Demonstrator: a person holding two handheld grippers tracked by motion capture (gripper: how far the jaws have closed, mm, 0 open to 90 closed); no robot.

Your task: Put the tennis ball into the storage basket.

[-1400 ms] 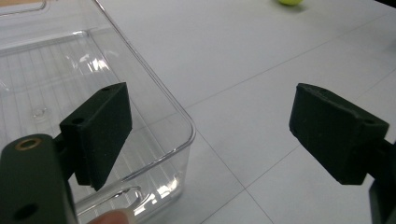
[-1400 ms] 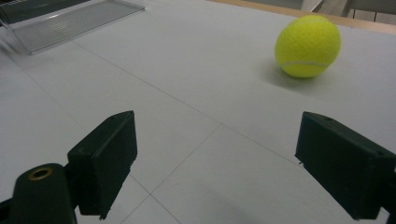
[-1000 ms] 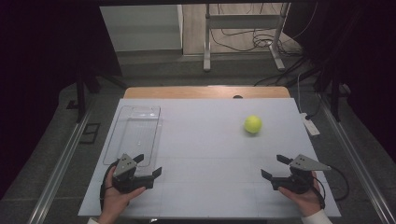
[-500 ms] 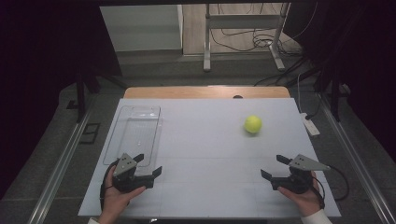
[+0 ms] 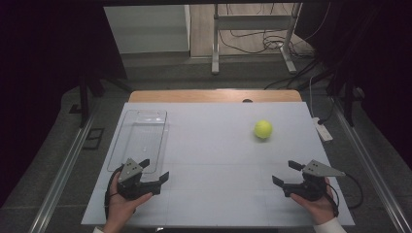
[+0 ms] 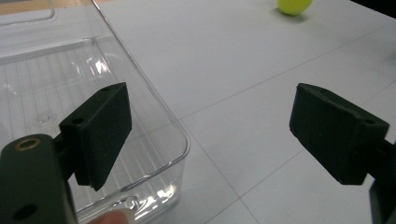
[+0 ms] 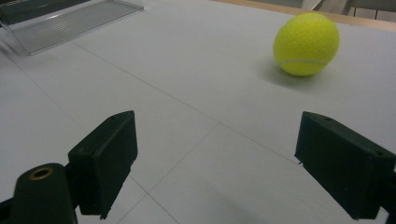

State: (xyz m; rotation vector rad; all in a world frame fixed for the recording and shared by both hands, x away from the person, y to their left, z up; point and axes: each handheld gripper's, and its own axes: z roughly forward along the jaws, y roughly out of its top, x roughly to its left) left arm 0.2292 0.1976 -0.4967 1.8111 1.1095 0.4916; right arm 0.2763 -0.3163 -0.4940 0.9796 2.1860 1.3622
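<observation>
A yellow-green tennis ball (image 5: 263,129) rests on the white table (image 5: 218,145), right of centre and toward the back; it is also in the right gripper view (image 7: 306,43) and far off in the left gripper view (image 6: 294,5). A clear plastic tray (image 5: 140,139) lies empty at the left. My left gripper (image 5: 154,170) is open at the tray's near right corner, one finger (image 6: 98,133) in front of the tray's wall (image 6: 154,100). My right gripper (image 5: 285,172) is open near the front right, well short of the ball, nothing between its fingers (image 7: 105,158).
The table's wooden far edge (image 5: 214,95) borders a dark floor with cables and a metal stand (image 5: 252,24). A white power strip (image 5: 321,129) lies at the table's right edge. Metal rails (image 5: 63,170) run along both sides.
</observation>
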